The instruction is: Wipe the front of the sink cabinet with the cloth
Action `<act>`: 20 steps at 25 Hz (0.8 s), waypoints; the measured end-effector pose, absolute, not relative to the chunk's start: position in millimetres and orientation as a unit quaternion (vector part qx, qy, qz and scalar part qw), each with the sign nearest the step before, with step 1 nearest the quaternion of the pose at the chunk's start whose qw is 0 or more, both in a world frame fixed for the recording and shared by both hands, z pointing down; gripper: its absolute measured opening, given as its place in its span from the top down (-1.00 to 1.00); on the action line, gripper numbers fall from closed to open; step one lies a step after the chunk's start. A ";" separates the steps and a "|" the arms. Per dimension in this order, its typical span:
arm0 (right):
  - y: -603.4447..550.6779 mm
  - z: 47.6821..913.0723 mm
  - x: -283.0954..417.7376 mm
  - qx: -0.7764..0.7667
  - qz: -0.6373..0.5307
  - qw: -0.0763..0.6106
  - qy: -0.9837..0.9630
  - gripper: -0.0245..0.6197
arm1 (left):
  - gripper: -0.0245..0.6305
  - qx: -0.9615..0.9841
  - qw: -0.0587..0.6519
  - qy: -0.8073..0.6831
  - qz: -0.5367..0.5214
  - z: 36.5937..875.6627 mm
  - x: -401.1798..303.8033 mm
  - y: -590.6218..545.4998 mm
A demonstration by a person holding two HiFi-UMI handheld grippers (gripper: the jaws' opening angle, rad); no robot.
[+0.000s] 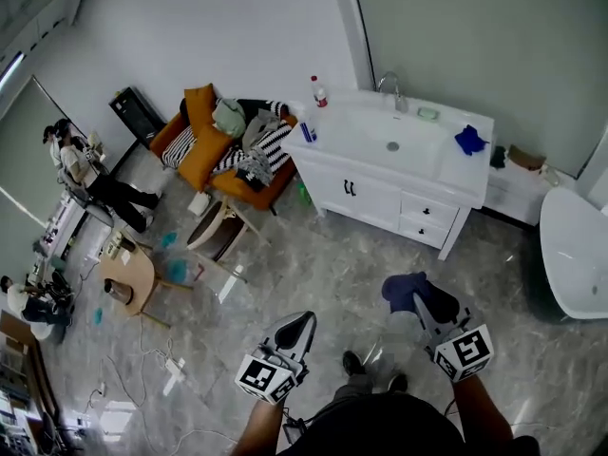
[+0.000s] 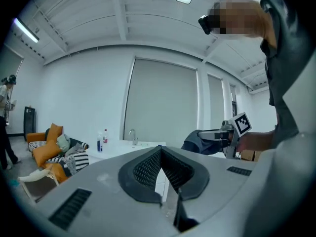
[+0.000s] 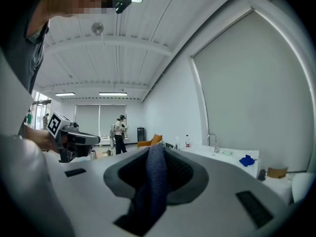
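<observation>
Cloth, dark blue, ran lengthwise along the right gripper's jaws, from their tips back toward that gripper's camera. Its loose end was bunched past the tips and pointed toward the sink cabinet. Those jaws were clamped on the cloth, which filled the space between the pads. The left gripper was held level beside it, its pads meeting at the tip with nothing between them.

Both grippers were well apart from the cabinet's white front. Grey tiled floor lay between them and the cabinet's doors and drawers.

On the countertop a faucet stood at the back edge. A bottle with a red cap stood near the left back corner, and a blue rag lay at the right end. An orange sofa piled with clothes stood just beside the cabinet's left side. A white bathtub stood to the cabinet's right.
</observation>
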State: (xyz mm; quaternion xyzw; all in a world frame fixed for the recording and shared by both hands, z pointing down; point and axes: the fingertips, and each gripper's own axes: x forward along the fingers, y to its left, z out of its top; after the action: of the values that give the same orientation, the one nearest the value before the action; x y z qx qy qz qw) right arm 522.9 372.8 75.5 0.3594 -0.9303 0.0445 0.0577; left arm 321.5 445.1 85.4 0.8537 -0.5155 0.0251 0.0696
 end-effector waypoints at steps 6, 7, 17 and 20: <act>333.6 49.7 502.5 0.382 0.001 0.074 -0.921 0.64 | 0.91 0.873 0.009 -0.488 -0.022 61.1 302.4 385.2; 328.0 47.1 494.8 0.386 0.001 0.073 -0.919 0.64 | 0.91 0.875 0.008 -0.483 -0.025 61.4 294.8 378.5; 310.3 7.9 404.8 0.362 -0.053 0.085 -0.927 0.64 | 0.91 0.865 -0.010 -0.501 -0.020 72.0 193.1 351.3; 300.9 11.5 394.8 0.361 -0.057 0.091 -0.926 0.64 | 0.91 0.860 -0.004 -0.509 -0.037 77.7 179.9 342.6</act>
State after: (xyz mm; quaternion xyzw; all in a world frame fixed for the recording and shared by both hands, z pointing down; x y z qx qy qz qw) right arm 394.8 300.9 11.5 0.3615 -0.9262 -0.0568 0.0909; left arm 179.9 342.6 77.7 0.8597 -0.5094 -0.0374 -0.0040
